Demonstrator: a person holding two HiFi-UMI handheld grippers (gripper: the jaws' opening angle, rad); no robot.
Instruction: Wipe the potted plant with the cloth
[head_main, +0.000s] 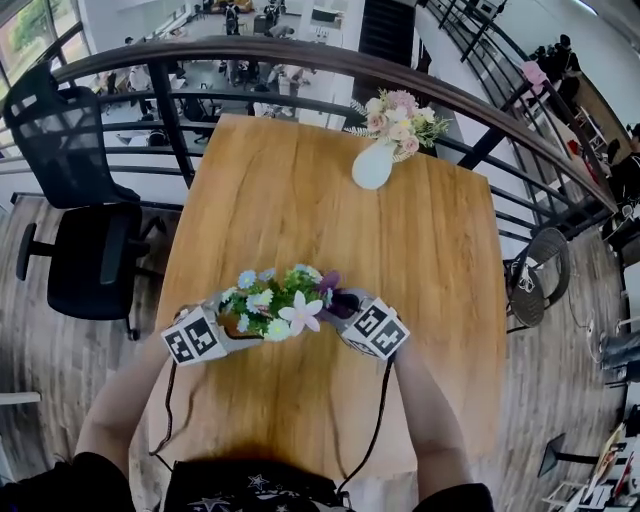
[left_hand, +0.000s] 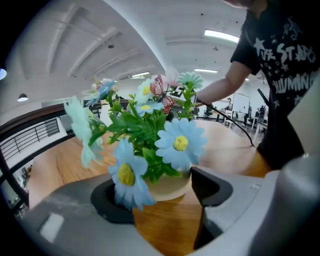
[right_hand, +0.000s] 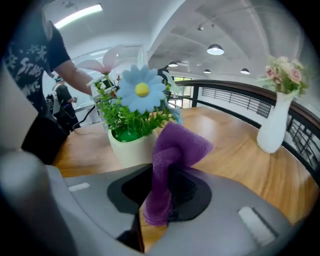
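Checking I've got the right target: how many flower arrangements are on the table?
2. The potted plant sits toward the near edge of the table. The white vase of pink flowers stands at its far edge. None appear to be hidden.

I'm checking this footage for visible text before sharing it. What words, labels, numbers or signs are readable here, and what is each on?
"THE STARS": white print on the person's black T-shirt, in the left gripper view.
"DUMMIN": the line beneath it, cut off at the picture's edge, so the reading is uncertain.
"STAR": the same print, partly seen in the right gripper view.
The marker cubes carry black-and-white square patterns only, no letters.
Nothing else is readable.
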